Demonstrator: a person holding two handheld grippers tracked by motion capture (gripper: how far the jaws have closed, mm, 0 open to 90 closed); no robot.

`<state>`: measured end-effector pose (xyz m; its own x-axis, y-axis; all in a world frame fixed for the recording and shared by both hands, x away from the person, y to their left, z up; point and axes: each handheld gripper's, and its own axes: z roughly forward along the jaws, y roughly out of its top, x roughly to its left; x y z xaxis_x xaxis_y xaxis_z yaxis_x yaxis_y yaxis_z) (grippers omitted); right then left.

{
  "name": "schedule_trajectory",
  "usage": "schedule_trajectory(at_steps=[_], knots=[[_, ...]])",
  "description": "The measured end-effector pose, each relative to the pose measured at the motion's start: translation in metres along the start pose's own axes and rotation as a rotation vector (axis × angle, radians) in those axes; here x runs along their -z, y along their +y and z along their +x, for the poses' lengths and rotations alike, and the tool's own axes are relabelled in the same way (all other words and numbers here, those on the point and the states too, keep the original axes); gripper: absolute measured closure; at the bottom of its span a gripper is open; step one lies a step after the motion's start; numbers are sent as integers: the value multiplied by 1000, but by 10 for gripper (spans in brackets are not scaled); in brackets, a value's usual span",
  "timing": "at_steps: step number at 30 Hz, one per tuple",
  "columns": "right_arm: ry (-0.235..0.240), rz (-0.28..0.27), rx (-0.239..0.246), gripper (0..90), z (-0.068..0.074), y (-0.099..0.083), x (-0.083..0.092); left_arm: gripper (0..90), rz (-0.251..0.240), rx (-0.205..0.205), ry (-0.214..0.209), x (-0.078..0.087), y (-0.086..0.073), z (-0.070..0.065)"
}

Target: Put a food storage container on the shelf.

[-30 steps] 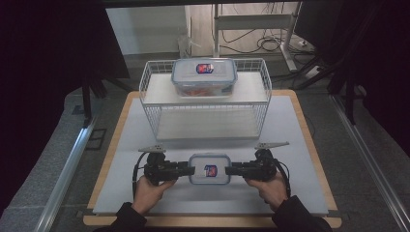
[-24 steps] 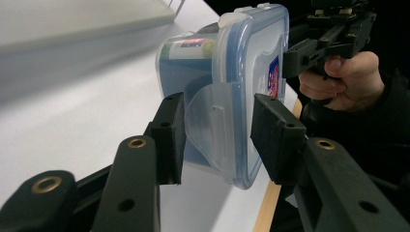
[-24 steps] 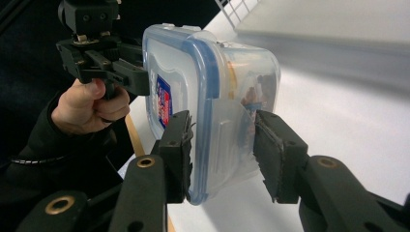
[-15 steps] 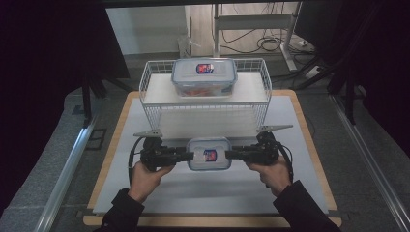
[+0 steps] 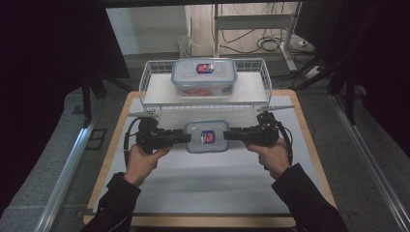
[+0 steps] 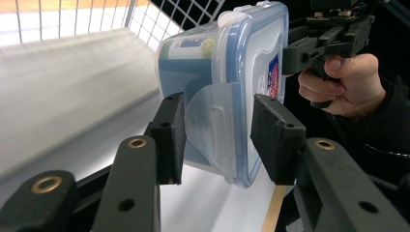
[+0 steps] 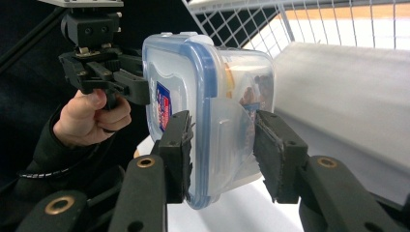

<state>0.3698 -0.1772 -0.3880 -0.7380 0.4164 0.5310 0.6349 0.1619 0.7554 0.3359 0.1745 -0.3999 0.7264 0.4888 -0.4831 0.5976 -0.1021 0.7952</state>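
Our left gripper [image 5: 181, 137] and right gripper [image 5: 231, 134] each clench their jaws on an end clip of the lidded container [image 5: 207, 136], holding it level above the white worktop [image 5: 203, 188], just before the wire rack [image 5: 261, 104] carrying a second container [image 5: 204, 77].

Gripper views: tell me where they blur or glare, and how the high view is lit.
Left gripper view: the white surface is glary and smeared, the box sharp. Right gripper view: the basket is bright and soft, the fingers crisp. High view: dim and dark-edged, with a soft shadow on the mat.
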Motion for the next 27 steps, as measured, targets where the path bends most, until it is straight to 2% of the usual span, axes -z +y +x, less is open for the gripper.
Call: schedule_trajectory(at_steps=[11,27], knots=[[16,-32,12,588,4,39,4,573,-8,-30,22,13,44,-4],[18,-81,-4,582,1,84,3,575,-45,-31,39,23,93,3]])
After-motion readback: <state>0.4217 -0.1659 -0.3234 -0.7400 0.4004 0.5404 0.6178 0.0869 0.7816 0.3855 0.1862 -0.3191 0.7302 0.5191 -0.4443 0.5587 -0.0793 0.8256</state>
